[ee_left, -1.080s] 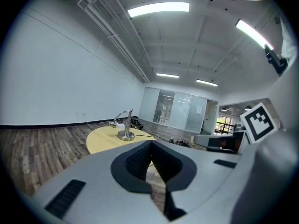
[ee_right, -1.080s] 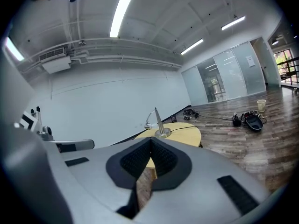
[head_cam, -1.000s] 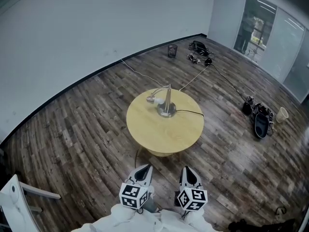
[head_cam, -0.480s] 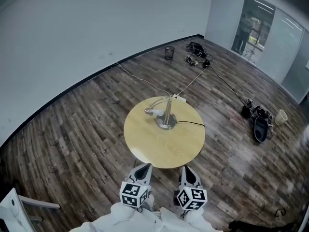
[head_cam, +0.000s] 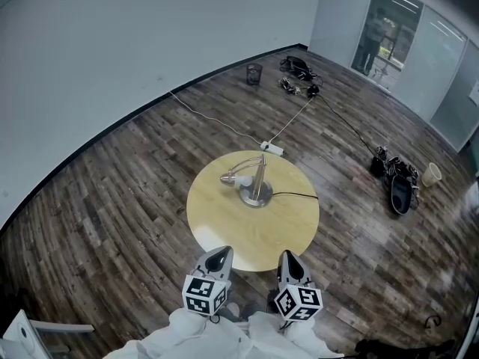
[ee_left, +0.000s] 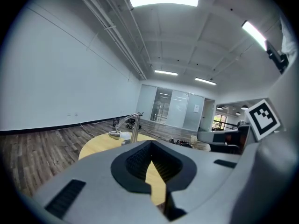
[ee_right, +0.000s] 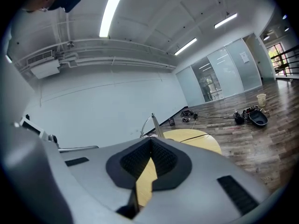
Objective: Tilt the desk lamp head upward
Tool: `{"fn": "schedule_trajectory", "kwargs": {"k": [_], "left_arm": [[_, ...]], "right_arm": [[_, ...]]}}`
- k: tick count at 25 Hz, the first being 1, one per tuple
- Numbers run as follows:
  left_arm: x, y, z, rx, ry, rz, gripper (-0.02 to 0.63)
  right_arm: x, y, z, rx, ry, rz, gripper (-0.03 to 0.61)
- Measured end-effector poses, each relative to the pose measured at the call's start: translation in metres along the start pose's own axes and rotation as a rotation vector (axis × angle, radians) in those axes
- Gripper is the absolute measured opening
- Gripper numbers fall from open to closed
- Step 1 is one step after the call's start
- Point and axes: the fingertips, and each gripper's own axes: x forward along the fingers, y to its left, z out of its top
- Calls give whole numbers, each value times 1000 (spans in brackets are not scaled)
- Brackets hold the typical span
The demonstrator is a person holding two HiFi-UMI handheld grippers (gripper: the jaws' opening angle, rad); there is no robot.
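Lamp: the lamp (head_cam: 257, 179) stands near the middle of the worktop (head_cam: 262, 238), a little toward the far edge, with its base flat and its post nearly upright.
Head: the lamp head (head_cam: 229, 179) hangs left of the post at the end of a curved arm and dips toward the worktop. It has not yet been tilted up.
Long axis: arm and head run from the post top toward the left edge, crosswise to the line of approach.
Left tongs: the left tongs (head_cam: 218, 255) are clenched on nothing at the near edge and point at the lamp.
Right tongs: the right tongs (head_cam: 288, 259) are also clenched and empty at the near edge, just beside the left.
Direction: the lamp lies straight ahead of both tongs, well apart from them across the worktop. The post sits roughly between their two lines.
Nearer hand: probably the left, because the head is on its side. The right lines up better with the base.
Coming move: likely a reach across the worktop, with the left tongs let open under the head and the right steadying the base.
Cord: a black cord (head_cam: 296, 195) trails from the base toward the right edge, in the right tongs' path.
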Motion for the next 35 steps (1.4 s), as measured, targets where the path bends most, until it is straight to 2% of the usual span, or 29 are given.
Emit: {"fn": "schedule_trajectory", "kwargs": {"k": [8,23,30,35], "left_arm": [[36,17,1,-15,32,-7,0],[144,64,24,-33,64,81,0],[194,69,46,-19,62,114,0],[211,84,48,-38,71,165,0]], "right_arm": [[42,-17,-3,-11,51,-9,9],[162,-66,13,-17,119,63,9],[212,-95,23,-63,176,135,9],[244,-105,7,-160,226,186,9]]}}
